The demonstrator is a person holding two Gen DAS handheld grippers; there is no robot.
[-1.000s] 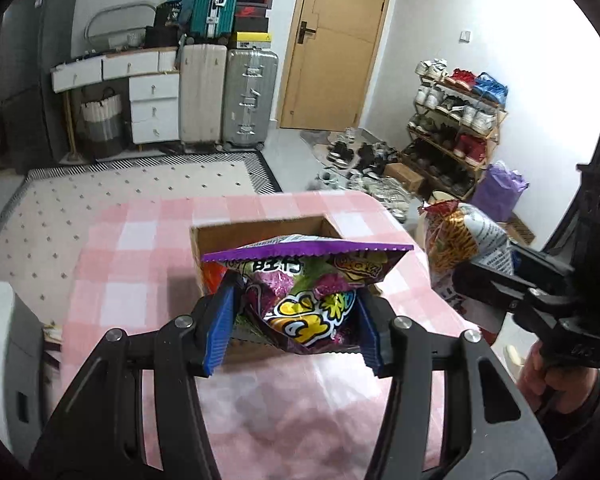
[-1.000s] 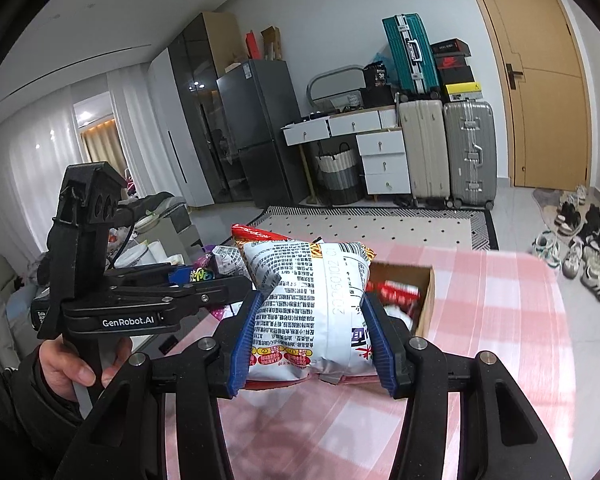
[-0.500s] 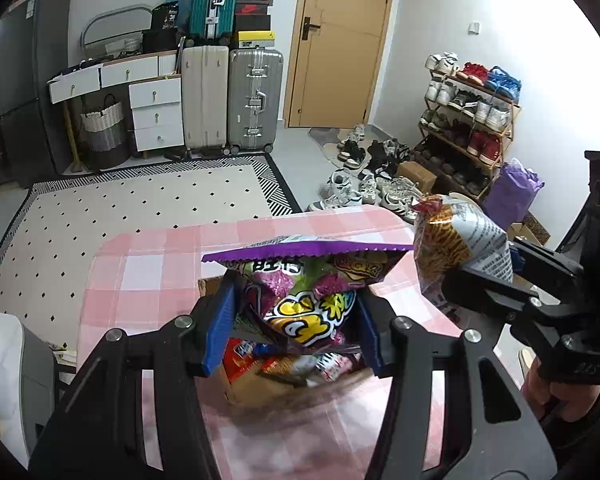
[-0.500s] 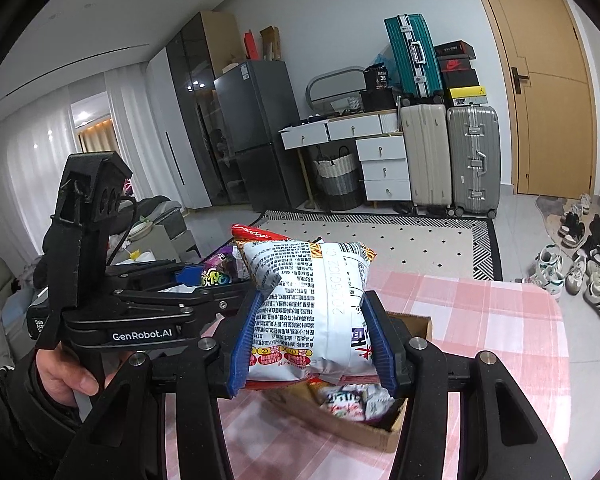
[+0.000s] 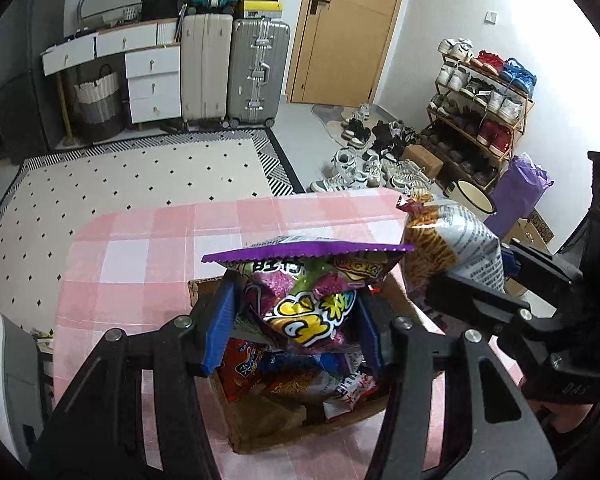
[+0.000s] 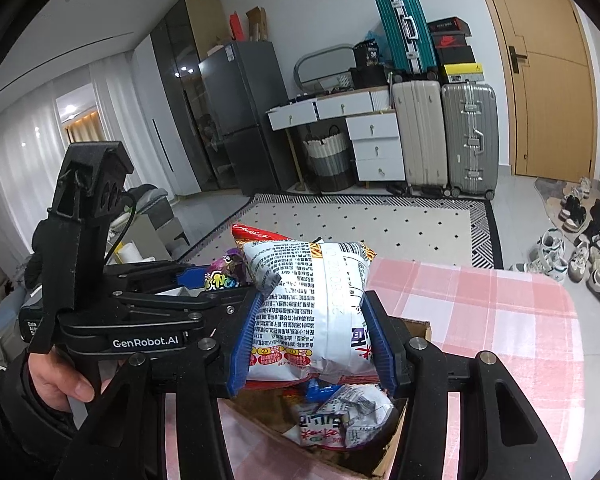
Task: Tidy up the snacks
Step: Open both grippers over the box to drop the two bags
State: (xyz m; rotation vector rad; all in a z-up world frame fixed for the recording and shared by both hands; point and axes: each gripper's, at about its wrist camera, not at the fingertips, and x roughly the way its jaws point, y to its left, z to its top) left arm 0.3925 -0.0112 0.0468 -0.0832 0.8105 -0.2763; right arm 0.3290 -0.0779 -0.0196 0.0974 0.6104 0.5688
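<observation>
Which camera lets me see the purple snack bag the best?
The left wrist view. There the purple snack bag sits front and centre, pinched in the left hand-held gripper above the cardboard box. In the right wrist view only a small corner of it peeks out behind the white snack bag.

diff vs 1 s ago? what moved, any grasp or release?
Both grippers carried their bags forward over the cardboard box; its contents now show below them. No grasp or release: left gripper still clamps the purple snack bag, right gripper still clamps the white snack bag. Box, pink checked tablecloth unchanged.
</observation>
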